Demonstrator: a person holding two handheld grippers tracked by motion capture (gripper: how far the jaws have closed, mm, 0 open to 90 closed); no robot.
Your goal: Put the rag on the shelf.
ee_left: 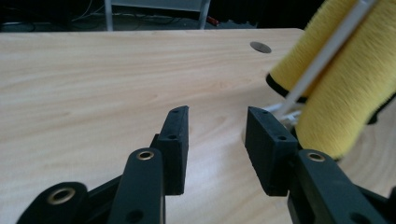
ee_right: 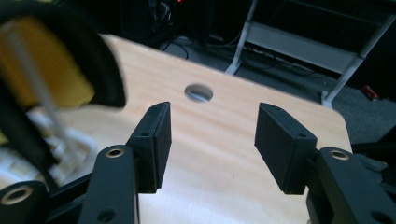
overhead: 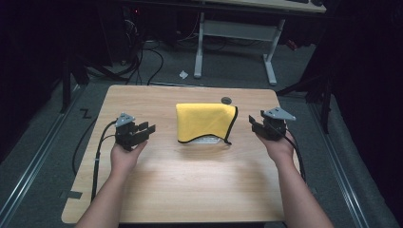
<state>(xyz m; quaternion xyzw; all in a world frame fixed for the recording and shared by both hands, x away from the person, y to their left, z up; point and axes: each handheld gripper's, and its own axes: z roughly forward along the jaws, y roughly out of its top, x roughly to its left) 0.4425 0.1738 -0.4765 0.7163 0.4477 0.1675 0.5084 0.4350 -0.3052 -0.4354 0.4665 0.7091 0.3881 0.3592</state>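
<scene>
A yellow cloth with a black hem hangs draped over a small white rack at the middle of the wooden table. My left gripper is held to the cloth's left, open, nothing between its jaws. In the left gripper view the gripper points over bare wood, with the yellow cloth and a white rack bar close at the right. My right gripper hovers to the cloth's right, open and empty. In the right gripper view the gripper has the blurred cloth at its left.
A round cable hole lies in the table behind the cloth; the hole sits just ahead of the right jaws. A white desk frame stands beyond the table, with cables on the dark floor. A cable trails off the left side.
</scene>
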